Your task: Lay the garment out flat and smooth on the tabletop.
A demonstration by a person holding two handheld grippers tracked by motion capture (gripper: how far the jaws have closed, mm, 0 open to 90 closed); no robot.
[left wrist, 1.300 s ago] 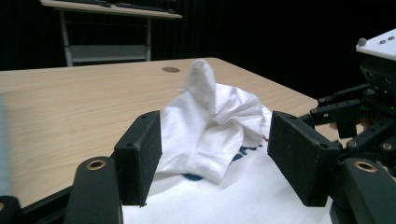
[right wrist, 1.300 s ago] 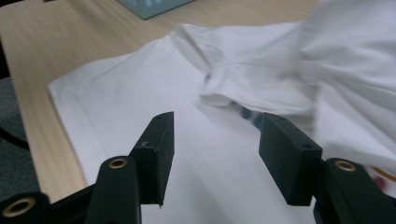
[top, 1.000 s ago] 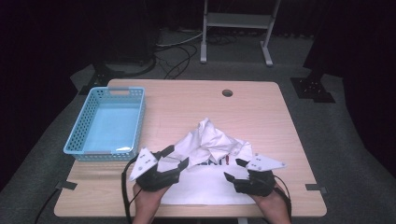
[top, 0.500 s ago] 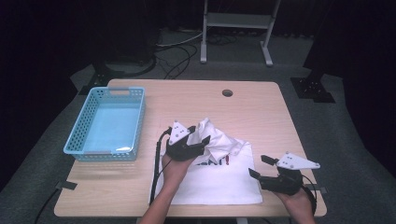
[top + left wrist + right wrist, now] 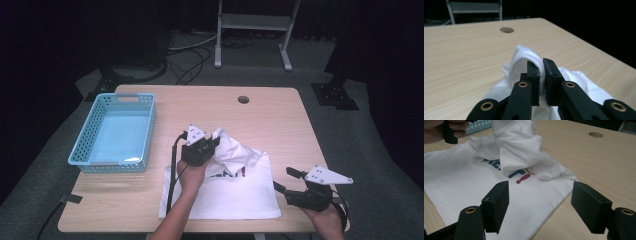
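Two grippers work over a wooden table (image 5: 280, 120) that has a round hole (image 5: 243, 99) near its far edge. Largest on it is a white shirt (image 5: 235, 192), spread flat along the near edge with coloured print on its front; its far part is bunched and lifted into a crumpled peak toward the table's middle. In the right gripper view the raised folds drape over the print, of which a red exclamation mark and bits of blue and orange lettering show. Left of the shirt, well apart from it, a light blue basket (image 5: 80, 150) with perforated walls sits near the table's left edge. The left gripper (image 5: 212, 146) is held above the shirt's far part, and the left gripper view shows its jaws pressed together on a ribbed hem of the shirt, the fabric arching up out of the pinch. A black cable trails from it down along the forearm. The right gripper (image 5: 281, 180) sits low at the table's near right corner, just beside the shirt's right edge, with its jaws spread wide and nothing between them; in the right gripper view they frame the shirt's near corner and bare wood.
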